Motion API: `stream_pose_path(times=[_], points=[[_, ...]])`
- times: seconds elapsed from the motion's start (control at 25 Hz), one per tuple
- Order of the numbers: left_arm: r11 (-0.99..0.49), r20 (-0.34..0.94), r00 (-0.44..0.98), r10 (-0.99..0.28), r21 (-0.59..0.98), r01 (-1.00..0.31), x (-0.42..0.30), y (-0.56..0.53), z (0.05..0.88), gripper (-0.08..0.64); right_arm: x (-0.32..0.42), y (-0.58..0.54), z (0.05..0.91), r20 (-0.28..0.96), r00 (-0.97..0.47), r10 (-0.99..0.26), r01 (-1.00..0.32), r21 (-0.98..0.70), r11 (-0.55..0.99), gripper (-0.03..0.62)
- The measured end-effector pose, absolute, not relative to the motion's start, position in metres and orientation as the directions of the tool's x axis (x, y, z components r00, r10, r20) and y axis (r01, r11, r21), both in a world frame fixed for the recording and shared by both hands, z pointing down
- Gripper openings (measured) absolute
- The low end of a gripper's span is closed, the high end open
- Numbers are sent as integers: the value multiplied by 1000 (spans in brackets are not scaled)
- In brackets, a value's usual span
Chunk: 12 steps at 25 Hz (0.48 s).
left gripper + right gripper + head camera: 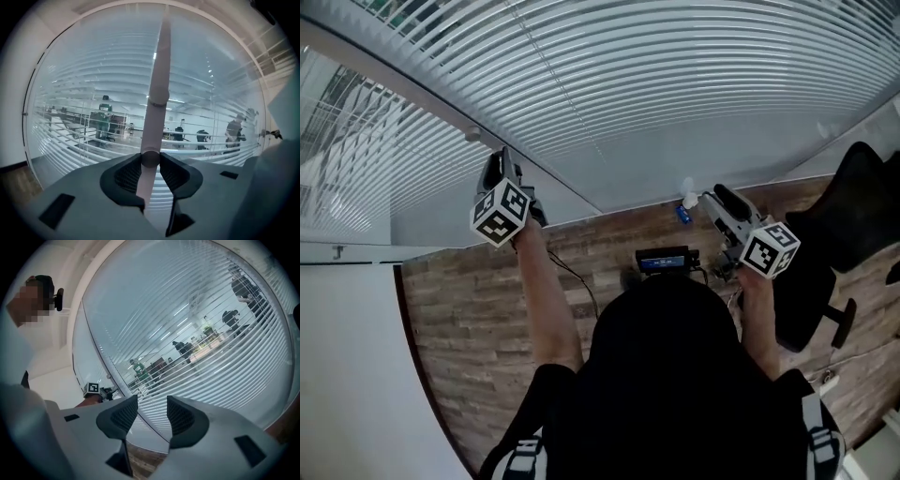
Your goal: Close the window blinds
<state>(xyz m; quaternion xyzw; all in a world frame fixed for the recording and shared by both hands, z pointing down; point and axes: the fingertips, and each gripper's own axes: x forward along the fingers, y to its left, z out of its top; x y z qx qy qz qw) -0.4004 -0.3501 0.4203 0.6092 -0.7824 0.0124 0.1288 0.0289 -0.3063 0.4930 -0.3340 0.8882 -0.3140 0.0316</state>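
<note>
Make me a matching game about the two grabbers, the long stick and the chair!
Things:
1. left gripper
2. right gripper
3. wand
4. chair

Descriptions:
A. black, over on the person's right
B. jaws apart with nothing between them
C. pale, long and thin
D. jaws shut on the wand

Pairs: 1-D, 2-B, 3-C, 4-A
</note>
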Motion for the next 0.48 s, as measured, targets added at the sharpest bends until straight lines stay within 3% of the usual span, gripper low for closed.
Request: stream_pose_path(times=[0.2, 0.4, 0.48], points=[[271, 253, -282, -926, -79, -960, -395, -351, 426, 137, 33, -302, 500, 164, -772, -614, -576, -587, 568, 199], [253, 259, -394, -882, -446, -859, -399, -354, 425, 137, 28, -304, 499, 161, -779, -606, -567, -592, 572, 199], [242, 259, -389, -884, -458, -855, -394, -354, 428, 137, 30, -302, 502, 164, -780, -604, -567, -594, 571, 199]])
